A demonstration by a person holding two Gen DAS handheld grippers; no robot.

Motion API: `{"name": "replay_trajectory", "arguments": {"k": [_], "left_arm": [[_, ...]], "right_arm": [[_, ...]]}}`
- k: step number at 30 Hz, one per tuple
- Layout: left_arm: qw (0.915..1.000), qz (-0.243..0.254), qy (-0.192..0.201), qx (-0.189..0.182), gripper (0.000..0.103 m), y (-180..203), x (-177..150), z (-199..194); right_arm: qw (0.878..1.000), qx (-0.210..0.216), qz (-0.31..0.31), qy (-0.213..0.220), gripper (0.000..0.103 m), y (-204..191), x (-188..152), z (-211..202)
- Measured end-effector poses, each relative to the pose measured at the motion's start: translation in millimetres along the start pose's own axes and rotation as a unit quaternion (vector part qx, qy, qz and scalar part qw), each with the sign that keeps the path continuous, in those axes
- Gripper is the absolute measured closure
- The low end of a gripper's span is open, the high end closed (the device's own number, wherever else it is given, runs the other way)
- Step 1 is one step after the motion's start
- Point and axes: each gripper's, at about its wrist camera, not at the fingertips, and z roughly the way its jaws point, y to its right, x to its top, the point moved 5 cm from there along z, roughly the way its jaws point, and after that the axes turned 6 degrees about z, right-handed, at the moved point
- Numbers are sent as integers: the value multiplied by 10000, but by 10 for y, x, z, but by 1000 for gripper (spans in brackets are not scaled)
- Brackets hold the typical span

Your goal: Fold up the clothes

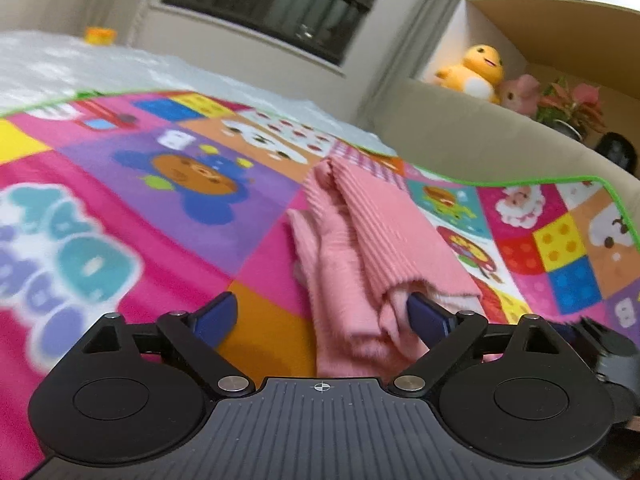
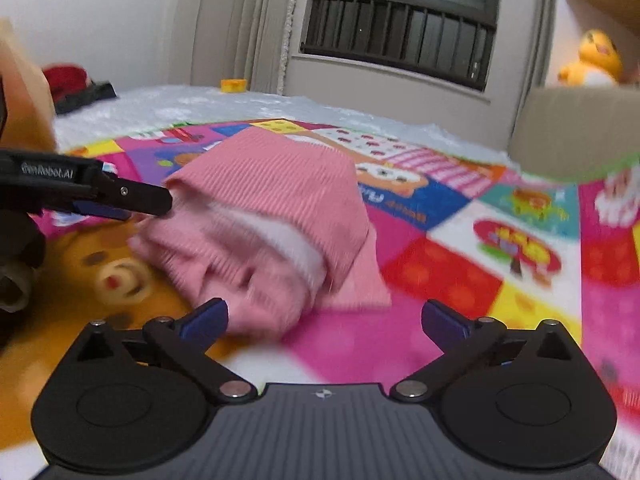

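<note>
The pink ribbed garment (image 2: 272, 216) lies bunched and partly doubled over on the patchwork play mat (image 2: 460, 292), a ribbed upper layer draped across a softer, paler underside; in the left wrist view its long axis runs away from the camera, from the near edge up toward the far end of the mat. Seen from the left gripper (image 1: 320, 316), the cloth sits straight ahead and slightly to its right, so close that the right-hand blue fingertip (image 1: 424, 316) is tucked into the open mouth of the fold while the other fingertip stands clear over orange mat. Its jaws are spread wide and pinch nothing, though motion blur makes it hard to say whether that tucked tip is actually under a layer or only against it. The right gripper (image 2: 324, 320) is likewise wide open and empty, with the garment ahead and to its left, its left fingertip just beside the nearest rumpled edge. By my reading the left gripper is the nearer one for taking hold of the fold's open end. A soft white bedcover (image 2: 180, 108) lies beyond the mat.
</note>
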Motion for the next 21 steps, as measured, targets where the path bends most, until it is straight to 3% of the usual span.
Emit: {"name": "replay_trajectory", "arguments": {"k": [5, 10, 14, 17, 19, 21], "left_arm": [[9985, 183, 209, 466, 0, 253, -249, -452], [9948, 569, -100, 836, 0, 593, -584, -689], [9865, 1121, -174, 1183, 0, 745, -763, -740], [9772, 1503, 85, 1499, 0, 833, -834, -784], [9742, 1526, 165, 1653, 0, 837, -844, -794], [9789, 1308, 130, 1561, 0, 776, -836, -799]], "right_arm": [[9996, -2, 279, 58, 0, 92, -240, -364], [9970, -125, 717, 256, 0, 191, -445, -597], [9913, -206, 1234, 414, 0, 346, -465, -641], [9912, -183, 1267, 325, 0, 360, -469, -595], [9916, -207, 1232, 347, 0, 350, -475, -603], [9919, -231, 1196, 369, 0, 339, -481, -610]]}}
